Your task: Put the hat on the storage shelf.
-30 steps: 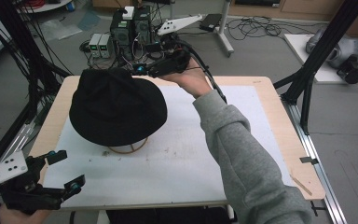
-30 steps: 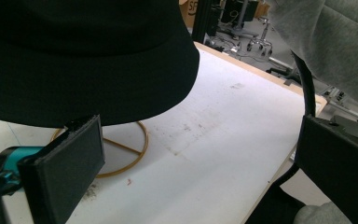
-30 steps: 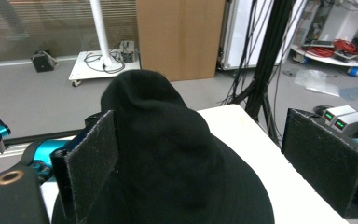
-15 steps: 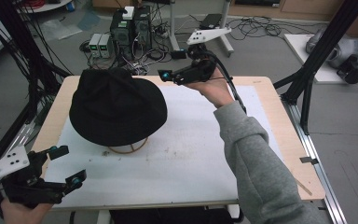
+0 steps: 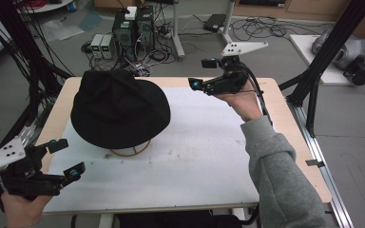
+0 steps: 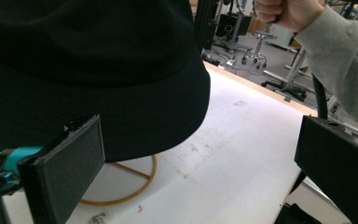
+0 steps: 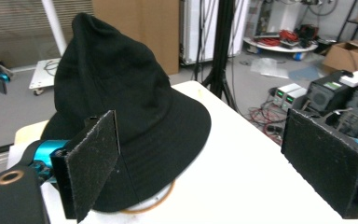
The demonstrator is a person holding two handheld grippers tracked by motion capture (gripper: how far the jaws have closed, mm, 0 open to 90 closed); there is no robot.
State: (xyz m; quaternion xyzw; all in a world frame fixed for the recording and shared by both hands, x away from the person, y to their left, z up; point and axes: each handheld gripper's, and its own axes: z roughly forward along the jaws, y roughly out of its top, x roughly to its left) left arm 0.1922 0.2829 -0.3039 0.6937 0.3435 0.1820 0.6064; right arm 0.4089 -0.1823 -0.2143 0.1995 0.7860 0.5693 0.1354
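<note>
On the white sheet of the desk [image 5: 209, 161], toward its far left part, the black hat [image 5: 119, 111] sits on a round wooden stand [image 5: 129, 152] whose ring shows under the brim. At the near left corner the left tongs [image 5: 65, 157] are spread wide and hold nothing, pointing at the hat's brim from close by. Over the far right edge the right tongs [image 5: 203, 73] are held up in the air, also spread and empty, well apart from the hat.
</note>
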